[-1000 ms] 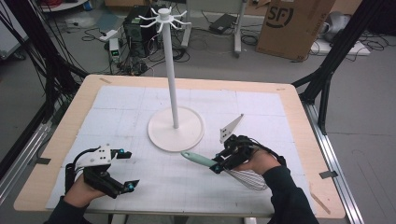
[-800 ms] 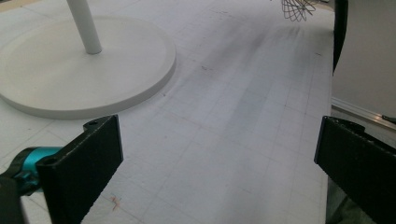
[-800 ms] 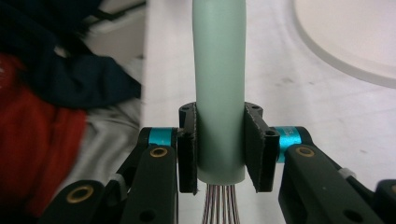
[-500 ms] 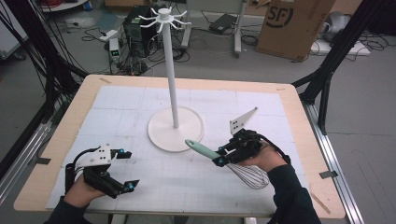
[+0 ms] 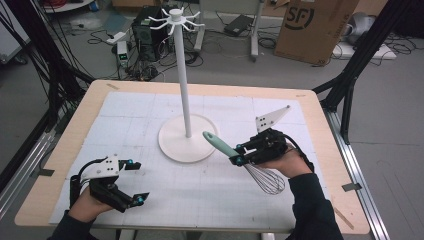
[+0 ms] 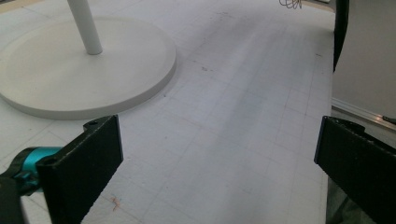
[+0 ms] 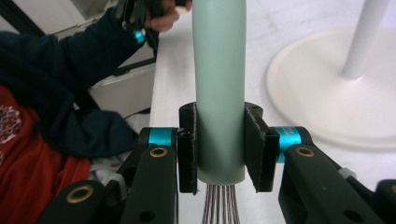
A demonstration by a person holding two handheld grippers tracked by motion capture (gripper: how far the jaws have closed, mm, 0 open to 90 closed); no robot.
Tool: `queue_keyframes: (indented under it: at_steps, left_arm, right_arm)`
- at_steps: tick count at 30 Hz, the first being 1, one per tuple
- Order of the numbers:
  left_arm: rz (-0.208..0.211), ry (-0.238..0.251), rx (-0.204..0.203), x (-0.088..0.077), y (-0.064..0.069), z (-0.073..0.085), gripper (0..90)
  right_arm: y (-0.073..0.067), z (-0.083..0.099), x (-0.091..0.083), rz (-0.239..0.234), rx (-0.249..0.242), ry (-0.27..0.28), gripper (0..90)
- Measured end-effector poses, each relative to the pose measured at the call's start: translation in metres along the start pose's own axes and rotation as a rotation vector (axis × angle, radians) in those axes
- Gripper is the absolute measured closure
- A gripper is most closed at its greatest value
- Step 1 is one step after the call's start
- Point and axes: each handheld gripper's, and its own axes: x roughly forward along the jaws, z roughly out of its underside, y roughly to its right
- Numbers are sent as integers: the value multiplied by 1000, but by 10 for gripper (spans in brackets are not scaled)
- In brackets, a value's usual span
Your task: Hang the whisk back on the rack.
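A whisk with a mint-green handle [image 5: 220, 144] and a wire head [image 5: 265, 177] is held over the right half of the mat. My right gripper [image 5: 239, 154] is shut on the handle just above the wires, and the handle tip slants up toward the white stand's base [image 5: 172, 145]. In the right gripper view both jaws press on the handle [image 7: 219, 84], with my right gripper [image 7: 219, 144] above the wires [image 7: 219, 207]. My left gripper [image 5: 136, 181] rests near the mat's front left, open, nothing between its jaws. The left gripper [image 6: 219, 172] faces bare mat.
The white stand has a thin pole [image 5: 183, 80] and a ring of hooks on top [image 5: 175, 17]. Its round base [image 6: 84, 74] lies ahead of the left gripper. The white gridded mat [image 5: 125, 115] covers the wooden table [image 5: 320, 120]. A cardboard box [image 5: 312, 27] and cables sit beyond it.
The right gripper has risen with the whisk and shifted a little right. The handle tip now points higher, toward the stand. The left gripper has stayed put.
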Motion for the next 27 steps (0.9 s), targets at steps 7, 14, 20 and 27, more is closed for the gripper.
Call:
queue_keyframes:
  at_steps: [7,14,20,27]
  left_arm:
    - [0,3,-1,0,0,0,17]
    - [2,3,-1,-1,0,0,17]
    - [2,3,-2,-1,0,0,17]
    - [6,10,-2,-2,-1,0,17]
  right_arm:
    - [0,-13,-7,22,-12,45,689]
    - [0,-27,-15,54,-48,112,689]
    - [1,-39,-19,64,-69,143,689]
    - [2,-55,-28,84,-85,210,689]
